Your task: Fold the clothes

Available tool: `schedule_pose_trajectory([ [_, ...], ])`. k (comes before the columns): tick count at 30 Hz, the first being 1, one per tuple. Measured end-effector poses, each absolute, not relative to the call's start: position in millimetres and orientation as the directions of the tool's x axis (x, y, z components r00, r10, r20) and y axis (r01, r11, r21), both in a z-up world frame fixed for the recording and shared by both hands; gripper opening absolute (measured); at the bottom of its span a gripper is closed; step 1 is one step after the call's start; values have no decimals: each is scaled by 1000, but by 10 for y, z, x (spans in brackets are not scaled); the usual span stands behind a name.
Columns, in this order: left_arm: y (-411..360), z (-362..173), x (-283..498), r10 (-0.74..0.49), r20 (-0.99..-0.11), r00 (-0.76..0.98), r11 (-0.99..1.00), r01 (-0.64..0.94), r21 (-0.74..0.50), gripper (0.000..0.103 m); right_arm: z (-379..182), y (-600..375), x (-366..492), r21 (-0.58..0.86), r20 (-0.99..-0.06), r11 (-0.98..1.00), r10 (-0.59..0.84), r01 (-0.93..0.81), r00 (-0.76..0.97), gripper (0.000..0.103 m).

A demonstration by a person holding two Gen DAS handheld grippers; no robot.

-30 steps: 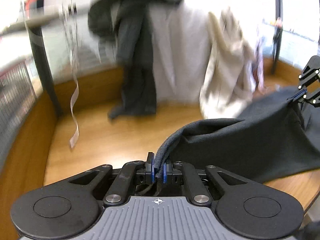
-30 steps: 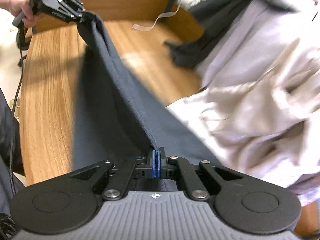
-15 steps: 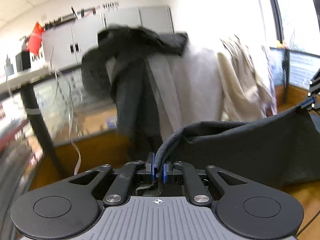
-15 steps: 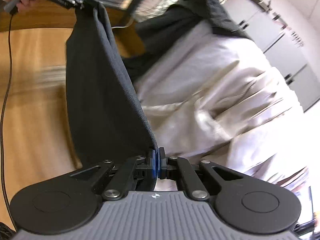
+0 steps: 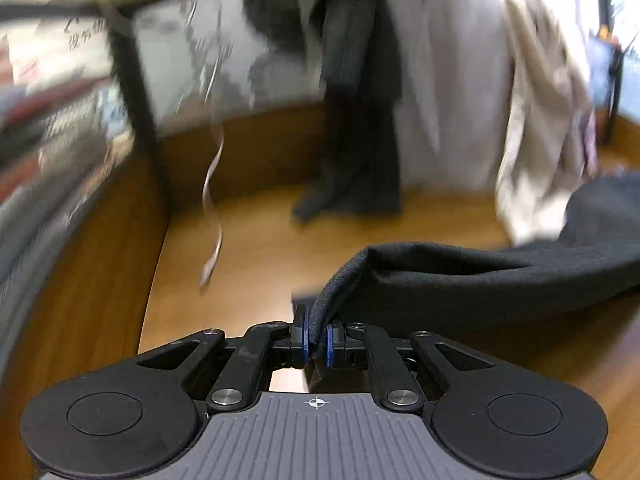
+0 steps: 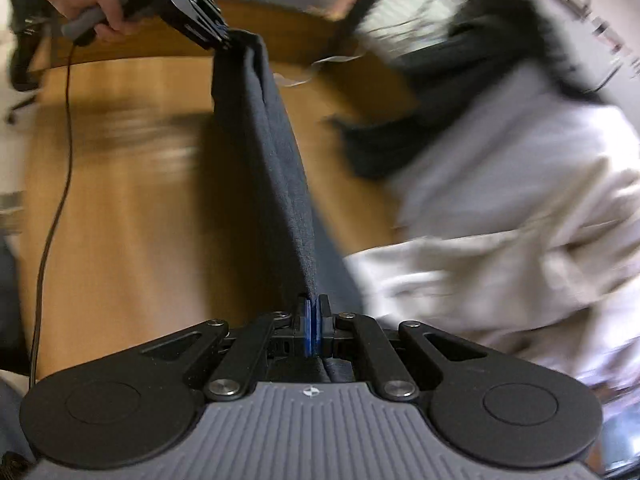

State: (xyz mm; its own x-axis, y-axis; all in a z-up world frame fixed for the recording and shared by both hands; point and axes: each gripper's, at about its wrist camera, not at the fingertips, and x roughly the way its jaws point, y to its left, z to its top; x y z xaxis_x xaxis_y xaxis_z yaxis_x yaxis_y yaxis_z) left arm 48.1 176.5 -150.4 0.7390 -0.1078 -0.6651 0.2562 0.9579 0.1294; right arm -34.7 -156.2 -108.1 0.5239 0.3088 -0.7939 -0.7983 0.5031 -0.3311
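A dark grey garment [image 5: 480,276] is stretched between both grippers above the wooden table [image 5: 256,264]. My left gripper [image 5: 317,334] is shut on one edge of it; the cloth runs off to the right. My right gripper [image 6: 313,320] is shut on the other edge of the garment [image 6: 264,152], which runs away in a taut band to the left gripper [image 6: 224,40], held by a hand at the upper left.
A pile of clothes leans at the table's back: a dark piece [image 5: 360,120], a white piece [image 5: 448,92] and a beige piece [image 5: 544,128]. It fills the right of the right wrist view [image 6: 512,208]. A paper strip [image 5: 212,200] hangs by a black post. A cable [image 6: 52,216] trails left.
Both grippers have come back down toward the table with the garment still held. The cloth now hangs lower and narrower between them, and the table shows again.
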Motion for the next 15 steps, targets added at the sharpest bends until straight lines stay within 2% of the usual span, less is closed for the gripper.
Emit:
schedule_pose_trajectory([
  [6, 2025, -1813, 216, -7, -743, 669, 973, 175, 148, 12, -1568, -1255, -676, -159, -876, 474, 337, -866, 346, 2],
  [12, 2087, -1940, 82, 54, -771, 635, 961, 176, 212, 18, -1809, -1163, -738, -123, -891, 493, 327, -861, 314, 3],
  [15, 2080, -1873, -46, 55, -768, 638, 963, 168, 209, 26, -1748, -1210, -700, -109, -885, 499, 344, -859, 313, 7],
])
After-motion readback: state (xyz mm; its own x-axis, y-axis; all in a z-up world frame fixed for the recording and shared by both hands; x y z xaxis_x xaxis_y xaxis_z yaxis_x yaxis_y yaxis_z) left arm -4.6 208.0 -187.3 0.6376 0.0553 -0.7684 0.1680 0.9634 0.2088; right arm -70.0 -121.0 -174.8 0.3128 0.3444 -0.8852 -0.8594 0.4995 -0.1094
